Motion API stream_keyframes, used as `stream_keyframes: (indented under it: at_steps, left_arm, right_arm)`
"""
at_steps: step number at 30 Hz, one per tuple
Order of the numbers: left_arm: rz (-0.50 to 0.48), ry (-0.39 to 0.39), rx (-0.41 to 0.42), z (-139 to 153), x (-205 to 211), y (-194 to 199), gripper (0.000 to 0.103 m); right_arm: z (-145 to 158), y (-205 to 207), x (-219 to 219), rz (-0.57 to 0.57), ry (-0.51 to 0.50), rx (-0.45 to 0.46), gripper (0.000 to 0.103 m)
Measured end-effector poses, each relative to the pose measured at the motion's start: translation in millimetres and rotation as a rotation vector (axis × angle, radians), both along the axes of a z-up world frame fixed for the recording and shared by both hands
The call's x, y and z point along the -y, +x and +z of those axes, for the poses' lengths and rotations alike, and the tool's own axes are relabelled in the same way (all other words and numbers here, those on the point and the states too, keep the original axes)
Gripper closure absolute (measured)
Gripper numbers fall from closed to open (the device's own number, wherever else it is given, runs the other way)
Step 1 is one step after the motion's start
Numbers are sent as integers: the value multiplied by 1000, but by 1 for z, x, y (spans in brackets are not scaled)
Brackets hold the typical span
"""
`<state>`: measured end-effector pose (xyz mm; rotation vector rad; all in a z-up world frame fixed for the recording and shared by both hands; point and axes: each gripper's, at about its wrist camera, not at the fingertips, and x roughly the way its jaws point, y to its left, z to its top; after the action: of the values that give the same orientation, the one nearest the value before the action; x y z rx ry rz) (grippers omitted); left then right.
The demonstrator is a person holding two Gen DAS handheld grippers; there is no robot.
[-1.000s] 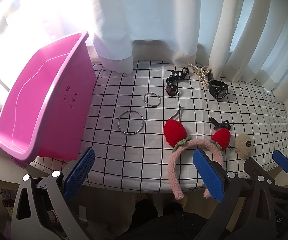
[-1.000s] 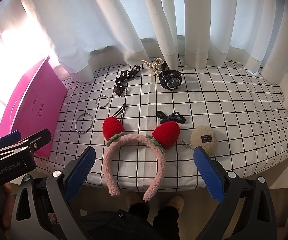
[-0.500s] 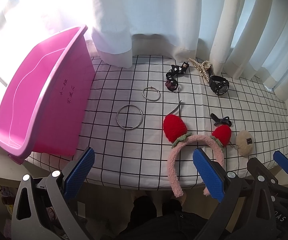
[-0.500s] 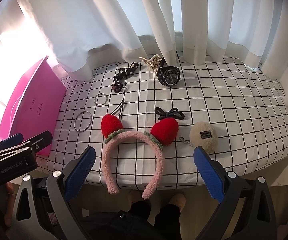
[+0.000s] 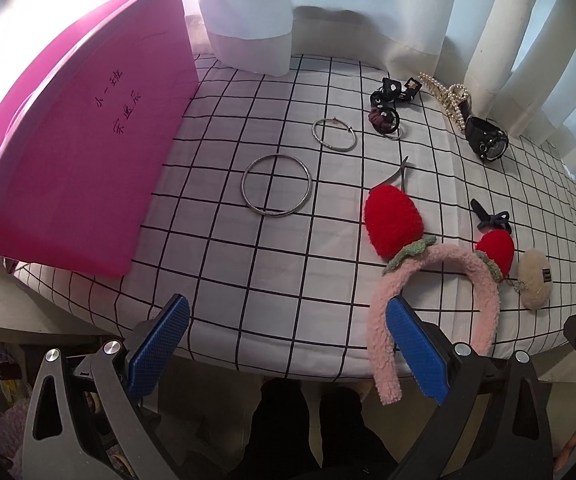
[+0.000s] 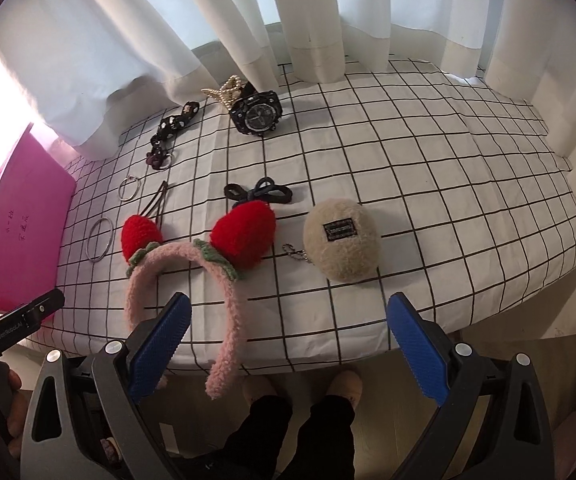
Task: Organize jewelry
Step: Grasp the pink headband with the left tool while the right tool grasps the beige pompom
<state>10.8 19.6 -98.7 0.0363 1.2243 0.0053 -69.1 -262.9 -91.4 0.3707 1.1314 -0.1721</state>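
Nearest the lens in each wrist view, both claws stand wide and empty: the left claw at the bottom of its frame, the right claw likewise, each just short of the counter edge. Neither touches anything.

Just beyond them, the pink strawberry headband lies with its ends hanging over the near edge. To its right in the right wrist view sits the beige plush keychain, with a black bow hair tie behind it. Mid-frame in the left view lie the large silver bangle and the smaller bangle. Farther back, toward the curtains, are the black watch, the pearl hair claw clip and the dark scrunchie band.

The pink bin fills the left view's upper left; its inside cannot be seen. By all appearances the sorting has barely begun, with every visible piece left to gather.
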Motion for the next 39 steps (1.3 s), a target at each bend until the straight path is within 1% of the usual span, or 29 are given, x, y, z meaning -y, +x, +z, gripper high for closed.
stream_keyframes:
  at_steps: [3,7,10,14,18,29,33,35,38,39]
  left_arm:
    - [-19,-13,11,-14,8,-1,6]
    - [-36,-26,9,-31,21,-2,6]
    - [-43,-36,-2,-44,33,-2,6]
    - [-56,-27,-4,-60,48,-1,6]
    - [-67,-25,-6,-74,59,3,6]
    - [-84,21,4,-95,75,13,6]
    - [-78,9,28,-98,75,17,6]
    - [-59,-26,37,-100,71,18,6]
    - [-67,-22,66,-101,71,15,5]
    - [-67,-21,72,-101,71,14,5]
  right_arm:
    - [-14,4,17,-23,-38,-7,9]
    - [-34,13,32,-13,-60,-23,9]
    - [-43,19,36,4,-60,-15,9]
    - [-54,29,37,48,-70,-16,9]
    - [-64,37,39,68,-81,-14,9]
    - [-91,56,36,107,-142,-64,9]
    - [-96,58,34,120,-151,-66,9]
    - [-96,58,36,122,-146,-55,10]
    - [-93,57,37,127,-144,-43,10]
    - [-93,57,37,128,-143,-41,18]
